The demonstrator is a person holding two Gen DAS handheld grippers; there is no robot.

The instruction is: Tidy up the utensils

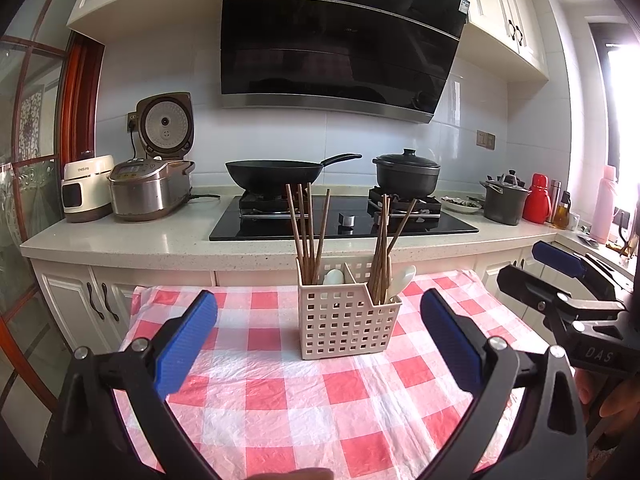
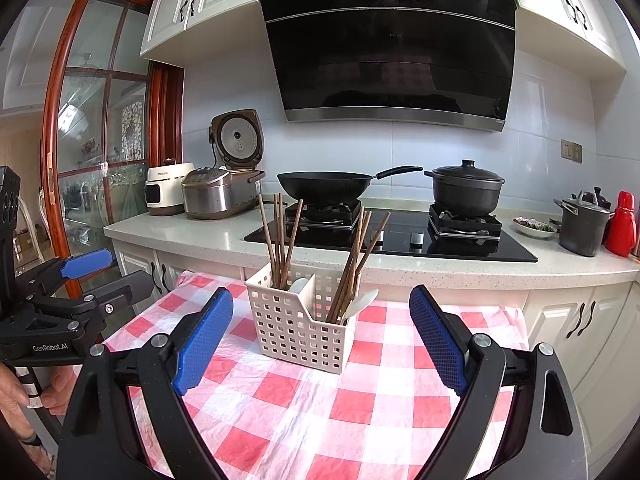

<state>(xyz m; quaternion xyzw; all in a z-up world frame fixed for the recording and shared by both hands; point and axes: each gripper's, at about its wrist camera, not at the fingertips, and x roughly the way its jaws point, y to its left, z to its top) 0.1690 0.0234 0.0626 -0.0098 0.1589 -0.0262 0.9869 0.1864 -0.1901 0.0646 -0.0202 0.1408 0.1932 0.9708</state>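
A cream perforated utensil holder (image 1: 344, 320) (image 2: 300, 328) with two compartments stands on a red-and-white checked tablecloth (image 1: 304, 400) (image 2: 320, 408). Each compartment holds several brown chopsticks (image 1: 306, 232) (image 2: 280, 240) and a white spoon (image 1: 402, 278) (image 2: 360, 302). My left gripper (image 1: 318, 312) is open and empty, just in front of the holder. My right gripper (image 2: 320, 308) is open and empty, also facing the holder. The right gripper shows at the right edge of the left wrist view (image 1: 560, 280); the left gripper shows at the left edge of the right wrist view (image 2: 92, 276).
Behind the table runs a counter (image 1: 160, 236) with a black hob (image 1: 344, 220), a wok (image 1: 276, 172), a black pot (image 1: 406, 174), two rice cookers (image 1: 148, 188), a grey pot (image 1: 506, 200) and a red flask (image 1: 538, 198). A glass door (image 2: 92, 140) is at left.
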